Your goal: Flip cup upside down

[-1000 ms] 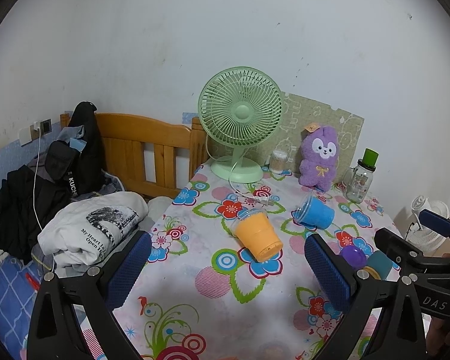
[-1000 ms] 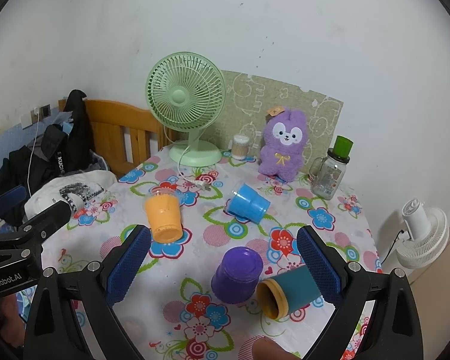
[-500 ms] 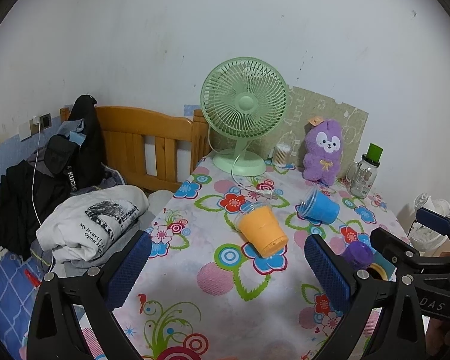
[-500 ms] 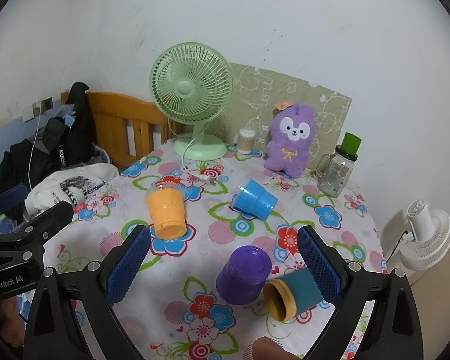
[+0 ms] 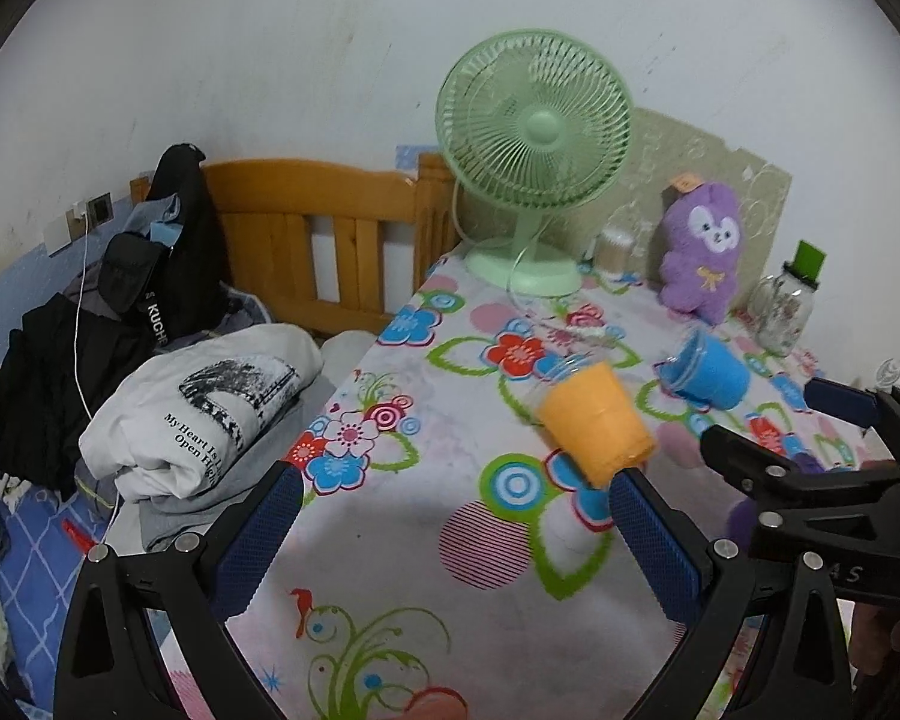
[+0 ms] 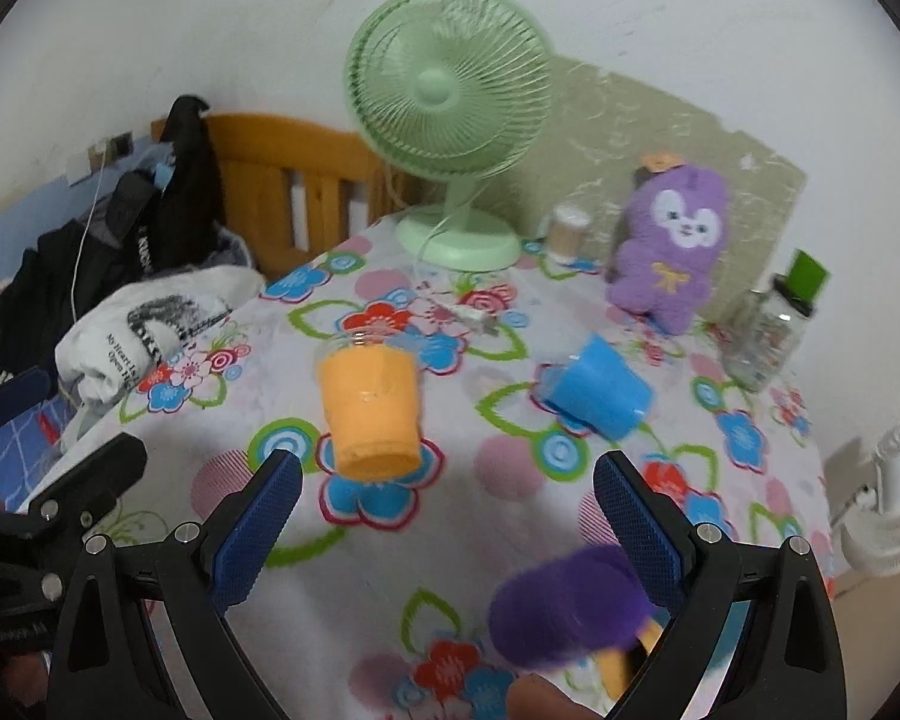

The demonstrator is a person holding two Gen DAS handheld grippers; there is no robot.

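An orange cup (image 5: pixel 597 426) lies on its side on the flowered tablecloth (image 5: pixel 426 546), base toward me; it also shows in the right wrist view (image 6: pixel 370 411). A blue cup (image 5: pixel 705 371) lies on its side behind it, also in the right wrist view (image 6: pixel 597 389). A purple cup (image 6: pixel 564 606) stands upside down near the right gripper's right finger, with a teal cup partly hidden behind it. My left gripper (image 5: pixel 450 546) is open and empty, short of the orange cup. My right gripper (image 6: pixel 447 531) is open and empty, between the orange and purple cups.
A green fan (image 5: pixel 534 180), a purple plush toy (image 5: pixel 699 252), a small jar (image 5: pixel 612 249) and a green-capped bottle (image 5: pixel 789 306) stand along the table's back. A wooden bed frame (image 5: pixel 324 240) with piled clothes (image 5: pixel 198 414) is left of the table. A white floor fan (image 6: pixel 888 510) is at right.
Both grippers have moved forward and nearer the table; the cups look larger. The purple and teal cups have slid low in the right wrist view. No cup has moved.
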